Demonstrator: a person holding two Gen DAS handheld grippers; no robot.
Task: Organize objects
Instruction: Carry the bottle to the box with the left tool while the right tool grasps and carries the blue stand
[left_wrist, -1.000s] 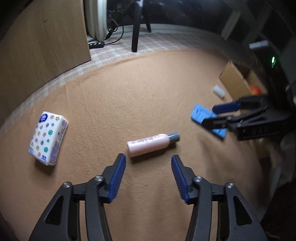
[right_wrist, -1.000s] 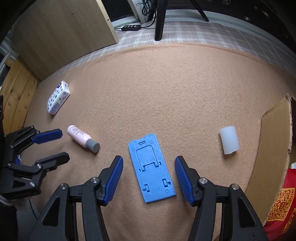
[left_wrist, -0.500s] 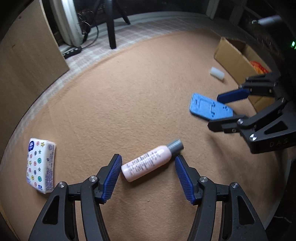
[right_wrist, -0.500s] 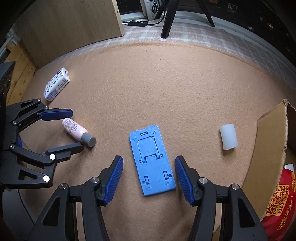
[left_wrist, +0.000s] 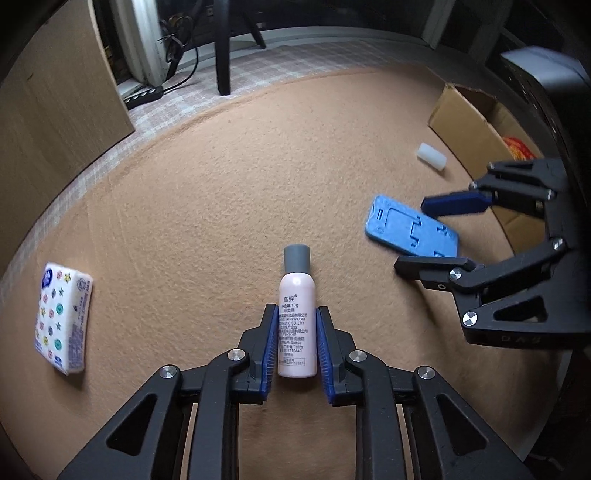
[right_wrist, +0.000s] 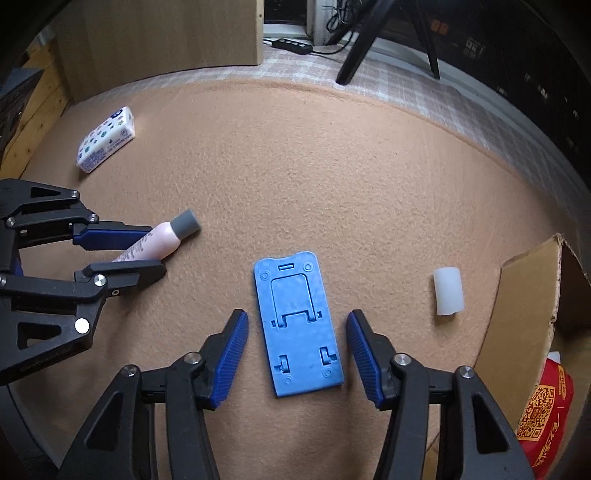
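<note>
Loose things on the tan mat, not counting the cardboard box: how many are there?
4. A pink bottle between the left gripper fingers, a blue plastic stand between the open right gripper fingers, a white cylinder by the box, a tissue pack far left.

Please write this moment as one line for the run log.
left gripper: shut on pink plastic bottle with grey cap | right gripper: open, straddling flat blue plastic stand | tan felt mat
</note>
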